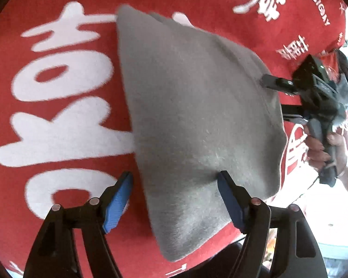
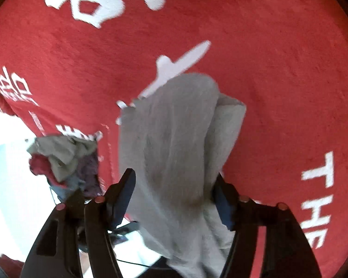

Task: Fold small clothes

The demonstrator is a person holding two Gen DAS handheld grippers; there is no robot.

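Observation:
A small grey garment (image 1: 192, 106) lies folded on a red cover with big white characters (image 1: 65, 115). My left gripper (image 1: 174, 175) stands open over the garment's near end; its blue pads (image 1: 117, 202) straddle the cloth without pinching it. At the garment's right edge my right gripper (image 1: 272, 93) has one finger above the hem and one below. In the right wrist view the grey garment (image 2: 174, 139) hangs loose and rumpled between the wide-spread fingers of the right gripper (image 2: 174, 173), which is open. The garment's underside is hidden.
A person's hand (image 1: 322, 148) holds the right gripper's handle. A heap of other small clothes (image 2: 65, 159), grey, red and blue, sits past the red cover's edge (image 2: 34, 125) at the left. Bright white floor shows beyond that edge.

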